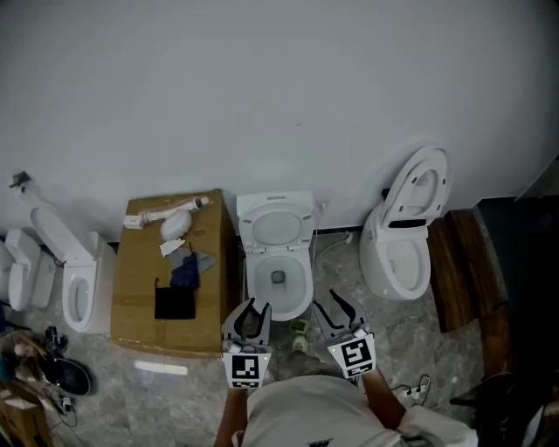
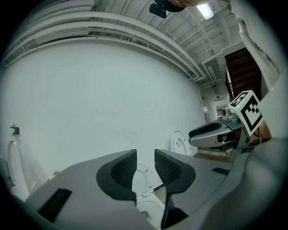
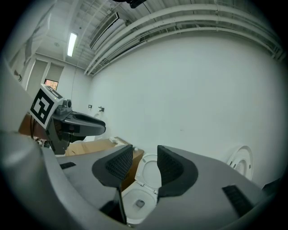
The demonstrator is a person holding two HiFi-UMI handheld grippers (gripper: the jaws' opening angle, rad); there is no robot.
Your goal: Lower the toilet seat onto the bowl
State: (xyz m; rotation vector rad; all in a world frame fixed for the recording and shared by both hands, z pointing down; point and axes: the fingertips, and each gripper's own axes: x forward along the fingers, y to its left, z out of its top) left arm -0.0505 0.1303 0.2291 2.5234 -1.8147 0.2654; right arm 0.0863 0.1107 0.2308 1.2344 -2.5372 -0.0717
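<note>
Task not yet begun: the toilet seat [image 1: 277,223] stands raised against the wall above the bowl [image 1: 278,281] at the floor's far edge, with the left gripper [image 1: 256,308], jaws closed on nothing, and the right gripper [image 1: 326,302], jaws narrowly apart and empty, near the bowl's front.

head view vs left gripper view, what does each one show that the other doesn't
Only the head view shows the floor and the cluttered top of the cardboard box. Only the left gripper view shows the ceiling pipes and the ceiling light. Both show the white wall, the middle toilet with its seat raised, and the right gripper.
</note>
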